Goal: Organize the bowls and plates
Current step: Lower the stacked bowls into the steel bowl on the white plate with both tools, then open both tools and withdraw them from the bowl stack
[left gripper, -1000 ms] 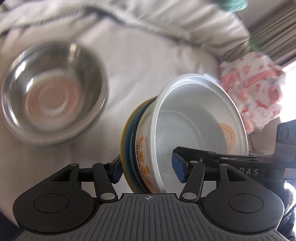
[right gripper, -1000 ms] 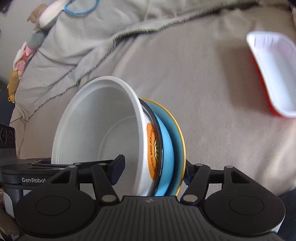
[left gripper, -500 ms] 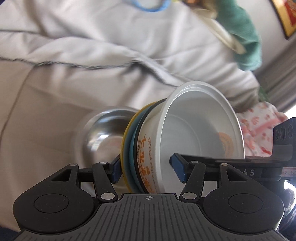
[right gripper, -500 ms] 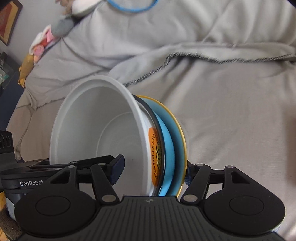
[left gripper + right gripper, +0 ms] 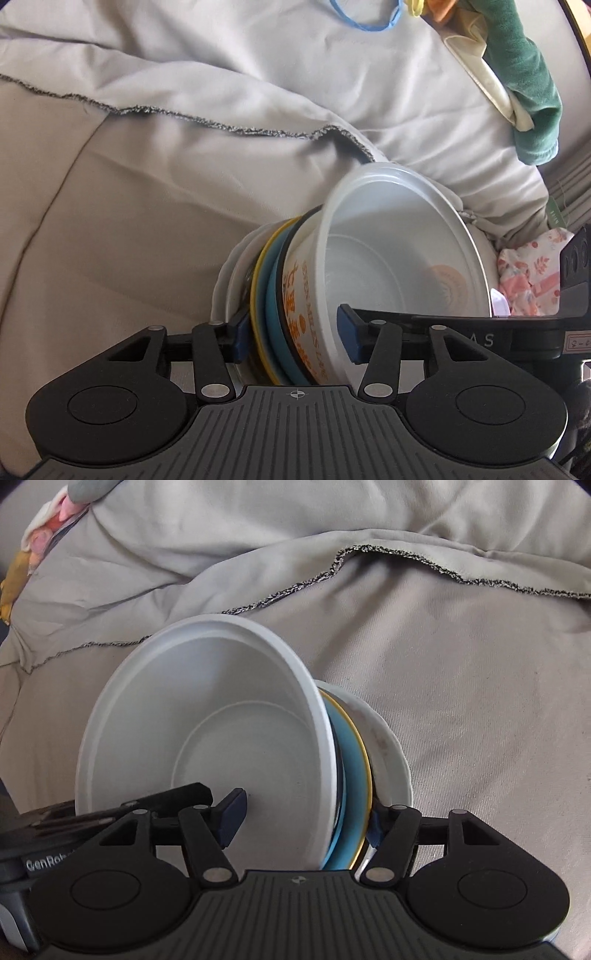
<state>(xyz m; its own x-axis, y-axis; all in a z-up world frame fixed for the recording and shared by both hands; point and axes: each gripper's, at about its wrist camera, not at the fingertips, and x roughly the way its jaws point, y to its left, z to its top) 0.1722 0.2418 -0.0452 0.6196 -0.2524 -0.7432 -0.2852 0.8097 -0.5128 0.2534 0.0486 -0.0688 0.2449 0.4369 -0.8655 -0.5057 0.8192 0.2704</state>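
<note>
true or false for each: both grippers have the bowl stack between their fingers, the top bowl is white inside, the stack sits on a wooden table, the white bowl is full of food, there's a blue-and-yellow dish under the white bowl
1. Both grippers have the bowl stack between their fingers. True: the left gripper, its jaws closing, and the right gripper each straddle it.
2. The top bowl is white inside. True: the white bowl shows a plain white interior.
3. The stack sits on a wooden table. False: only grey bedding lies behind it.
4. The white bowl is full of food. False: it is empty.
5. A blue-and-yellow dish sits under the white bowl. True: the blue dish has a yellow rim.
</note>
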